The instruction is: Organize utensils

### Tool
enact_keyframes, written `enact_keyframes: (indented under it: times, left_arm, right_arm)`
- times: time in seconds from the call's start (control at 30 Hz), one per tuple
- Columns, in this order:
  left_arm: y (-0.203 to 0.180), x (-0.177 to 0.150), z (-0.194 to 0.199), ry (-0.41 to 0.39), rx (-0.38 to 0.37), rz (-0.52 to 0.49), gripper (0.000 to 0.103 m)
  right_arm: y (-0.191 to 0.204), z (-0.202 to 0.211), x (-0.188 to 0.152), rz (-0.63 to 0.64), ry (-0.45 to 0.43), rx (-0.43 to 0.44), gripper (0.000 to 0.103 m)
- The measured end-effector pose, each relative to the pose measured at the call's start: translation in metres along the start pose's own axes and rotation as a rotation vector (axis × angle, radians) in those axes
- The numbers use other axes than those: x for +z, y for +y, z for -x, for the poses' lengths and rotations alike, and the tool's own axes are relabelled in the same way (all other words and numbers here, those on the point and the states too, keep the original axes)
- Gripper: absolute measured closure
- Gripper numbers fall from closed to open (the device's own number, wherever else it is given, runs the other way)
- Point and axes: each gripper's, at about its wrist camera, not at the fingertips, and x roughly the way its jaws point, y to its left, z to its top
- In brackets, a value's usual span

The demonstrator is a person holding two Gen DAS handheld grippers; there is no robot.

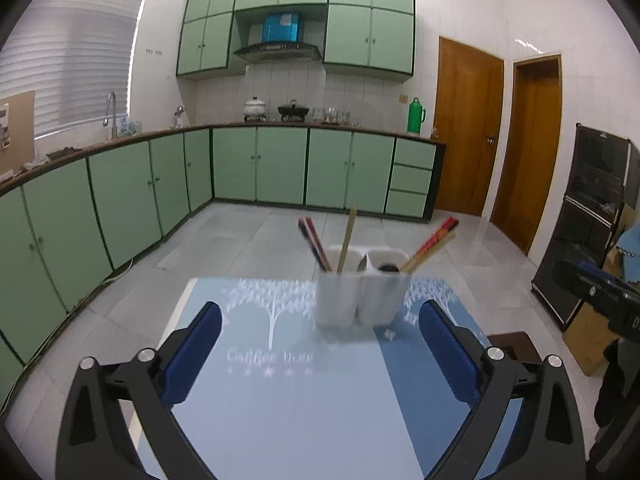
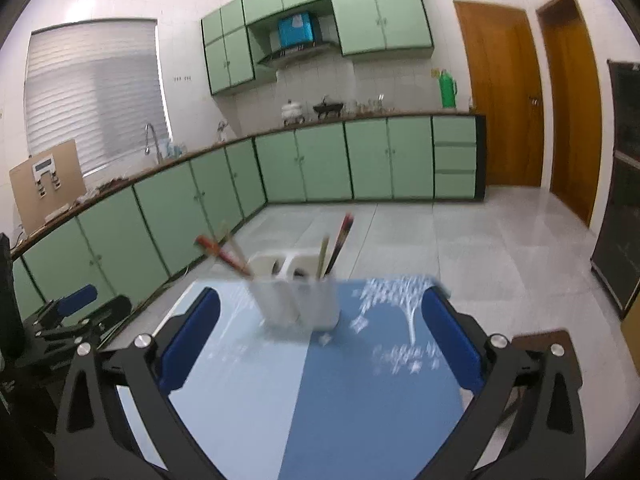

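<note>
With chopsticks [image 1: 316, 246] already stood in the holder [image 1: 360, 292], both hand-held grippers [image 1: 320, 344] [image 2: 320, 340] are held spread and empty, so sorting is judged nearly finished.

The utensil holder [image 1: 362, 292] was white, holding dark red-and-black chopsticks [image 1: 314, 244], a tan one [image 1: 346, 240] and a red-and-tan pair [image 1: 430, 246]. The tabletop [image 1: 288, 408] wore two shades of blue with a white tree pattern. Both hand-held grippers were black with blue pads [image 1: 192, 356]. Cabinets [image 1: 260, 164] were pale green.
</note>
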Motion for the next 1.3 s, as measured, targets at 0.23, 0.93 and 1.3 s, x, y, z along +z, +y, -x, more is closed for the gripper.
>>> enact_keyframes:
  times: [0.23,0.93,1.3]
  left_arm:
    - [-0.003,-0.023,0.031,0.026,0.023,-0.01,0.006]
    - [-0.011,-0.048,0.088,0.024,0.036,-0.011,0.006]
    - [-0.007,-0.048,0.092,0.027,0.037,-0.01,0.006]
  right_arm:
    - [0.022,0.024,-0.032,0.031,0.069,-0.017,0.005]
    - [0.048,0.068,-0.053,0.073,0.079,0.014,0.005]
    - [0.05,0.064,-0.057,0.08,0.089,0.013,0.005]
